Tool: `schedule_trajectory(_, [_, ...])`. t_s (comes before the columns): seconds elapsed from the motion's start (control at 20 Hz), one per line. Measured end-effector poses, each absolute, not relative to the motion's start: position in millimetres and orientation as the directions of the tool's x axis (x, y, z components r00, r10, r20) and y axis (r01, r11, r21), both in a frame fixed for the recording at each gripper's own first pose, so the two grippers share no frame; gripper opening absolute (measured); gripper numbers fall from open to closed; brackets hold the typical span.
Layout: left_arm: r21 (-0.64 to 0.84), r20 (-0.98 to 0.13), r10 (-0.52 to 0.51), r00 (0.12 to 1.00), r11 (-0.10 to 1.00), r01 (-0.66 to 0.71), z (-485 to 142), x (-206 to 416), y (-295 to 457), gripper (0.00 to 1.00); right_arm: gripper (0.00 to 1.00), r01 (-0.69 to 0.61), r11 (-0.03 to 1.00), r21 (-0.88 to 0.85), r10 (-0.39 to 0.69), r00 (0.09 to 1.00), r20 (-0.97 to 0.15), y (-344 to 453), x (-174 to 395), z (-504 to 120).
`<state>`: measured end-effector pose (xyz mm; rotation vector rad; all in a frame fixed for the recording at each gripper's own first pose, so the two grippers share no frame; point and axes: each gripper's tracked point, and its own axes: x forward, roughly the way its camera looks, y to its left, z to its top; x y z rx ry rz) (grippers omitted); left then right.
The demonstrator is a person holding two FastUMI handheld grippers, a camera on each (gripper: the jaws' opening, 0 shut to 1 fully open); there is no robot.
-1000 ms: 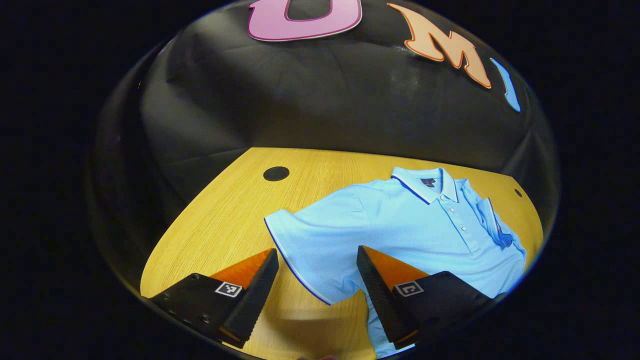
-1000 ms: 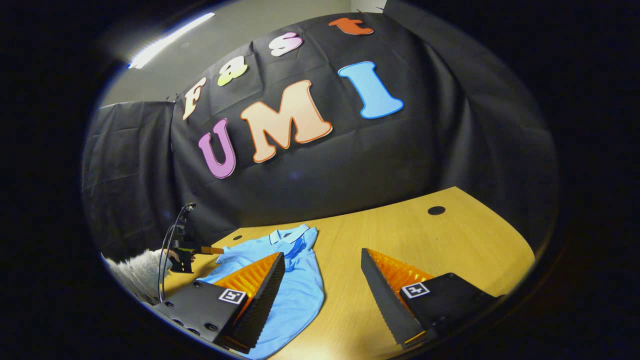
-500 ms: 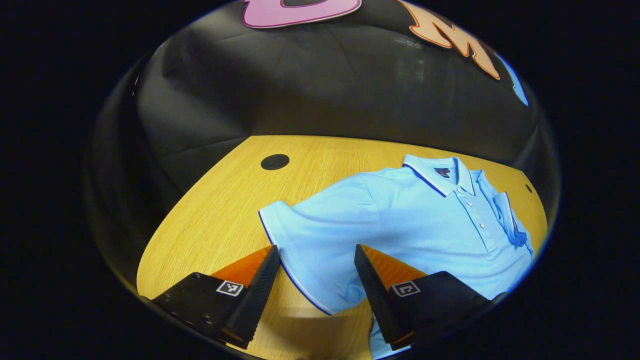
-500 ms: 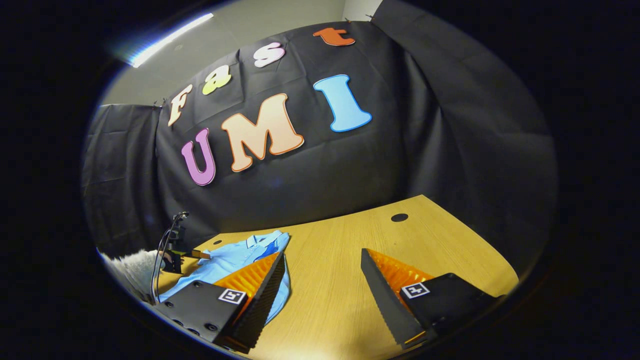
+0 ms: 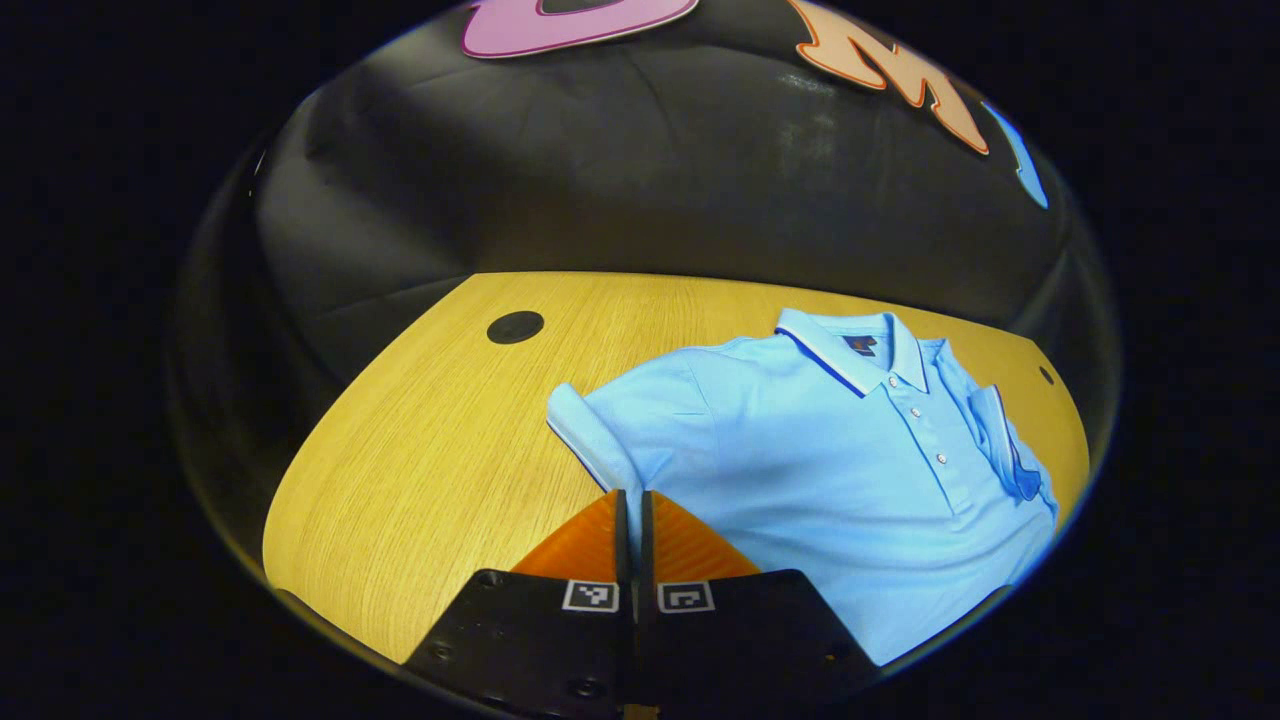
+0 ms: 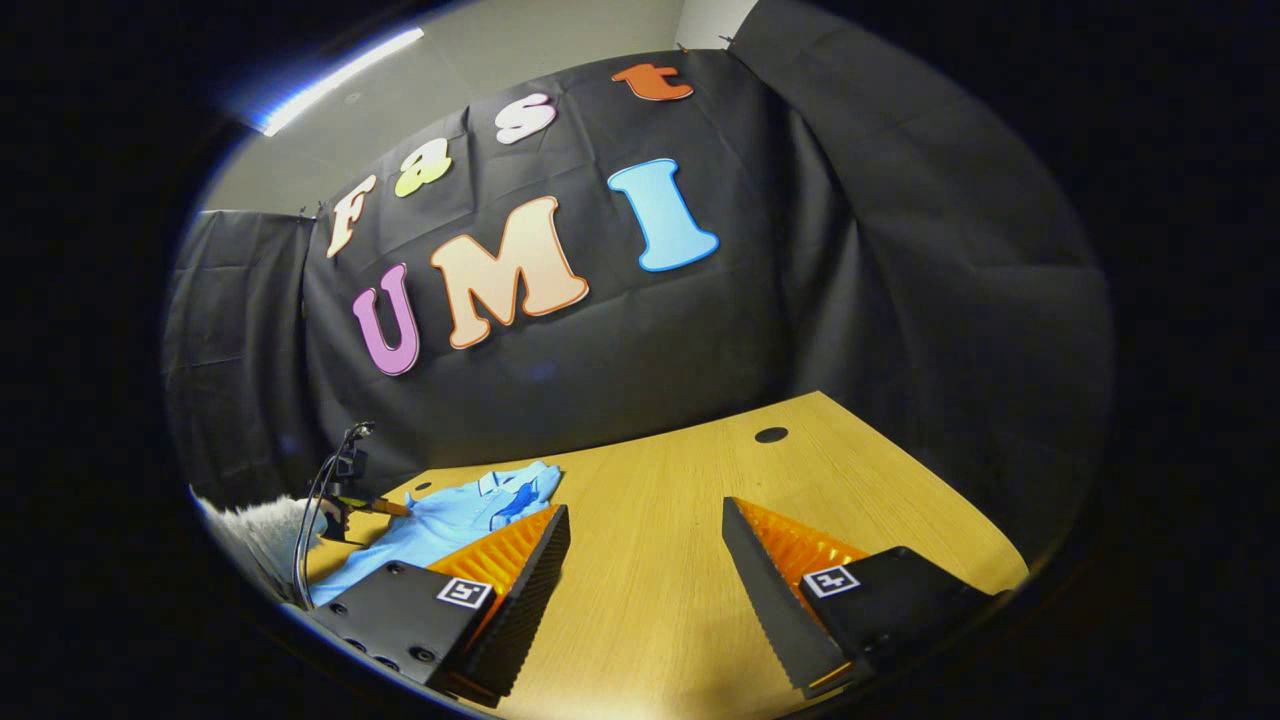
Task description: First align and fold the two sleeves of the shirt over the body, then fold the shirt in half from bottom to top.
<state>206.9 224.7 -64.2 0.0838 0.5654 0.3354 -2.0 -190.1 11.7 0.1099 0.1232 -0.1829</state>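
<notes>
Your left hand-held gripper (image 5: 631,497) is clenched, both fingers pressed together on the hem of the shirt's near sleeve (image 5: 585,440), which is rolled up off the bench (image 5: 430,450). The light blue polo shirt (image 5: 830,450) lies face up toward the right side of the bench, collar (image 5: 850,345) toward the far edge, the far sleeve (image 5: 1000,445) already folded over the body. Your right hand-held gripper (image 6: 645,520) is released, fingers spread wide above bare bench (image 6: 660,560), well apart from the shirt (image 6: 450,515). A dark round hole (image 5: 515,327) sits near the bench's far left edge.
</notes>
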Motion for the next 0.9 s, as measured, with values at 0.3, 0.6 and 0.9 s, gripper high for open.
schedule_trajectory(0.3, [0.251, -0.432, 0.315, 0.845, 0.942, -0.223, -10.9, 232.7, 181.6, 0.00, 0.97, 0.214, 0.973, 0.082, -0.205, 0.973, -0.103, -201.5, -22.1, 19.2])
schedule_trajectory(0.6, [0.230, -0.437, 0.213, 0.874, 0.966, -0.121, -10.6, 266.2, 113.1, 0.00, 0.97, 0.246, 0.966, 0.077, -0.240, 0.967, -0.083, -233.3, -37.9, 37.6])
schedule_trajectory(0.9, [0.234, -0.490, 0.159, 0.857, 0.971, -0.047, -44.1, 286.3, 69.4, 0.00, 0.97, 0.263, 0.961, 0.086, -0.255, 0.963, -0.089, -265.7, -32.3, 48.5])
